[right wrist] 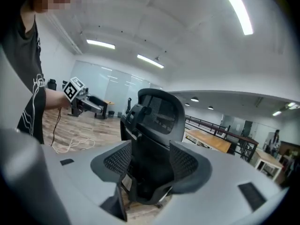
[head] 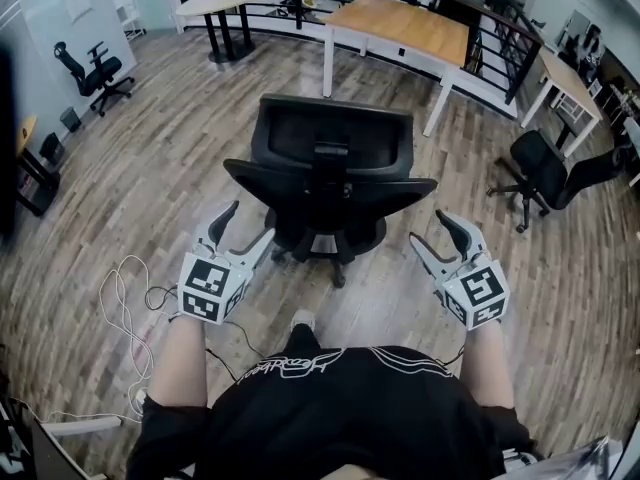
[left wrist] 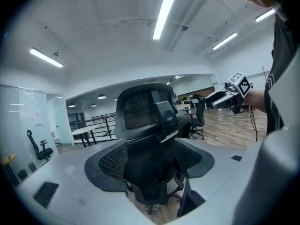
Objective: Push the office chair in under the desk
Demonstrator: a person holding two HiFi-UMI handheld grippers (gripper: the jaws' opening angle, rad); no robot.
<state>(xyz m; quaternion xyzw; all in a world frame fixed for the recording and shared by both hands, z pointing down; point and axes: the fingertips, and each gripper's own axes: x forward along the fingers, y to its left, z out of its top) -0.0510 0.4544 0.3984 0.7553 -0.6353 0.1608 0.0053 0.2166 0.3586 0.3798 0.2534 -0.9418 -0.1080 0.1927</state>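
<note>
Left gripper (head: 250, 224) and right gripper (head: 430, 228) are both spread wide with nothing in them. They're just behind the office chair (head: 325, 178), one on each side of its backrest. The chair's out on the floor (head: 180, 178), well short of the wooden surface (head: 410, 26). My worry: push unevenly and it'll swivel or roll crooked into a white leg (head: 440, 103). There's also that loose cable (head: 104, 303) near the feet.

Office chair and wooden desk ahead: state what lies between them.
Only bare plank floor separates the office chair from the wooden desk, shown in the head view.
</note>
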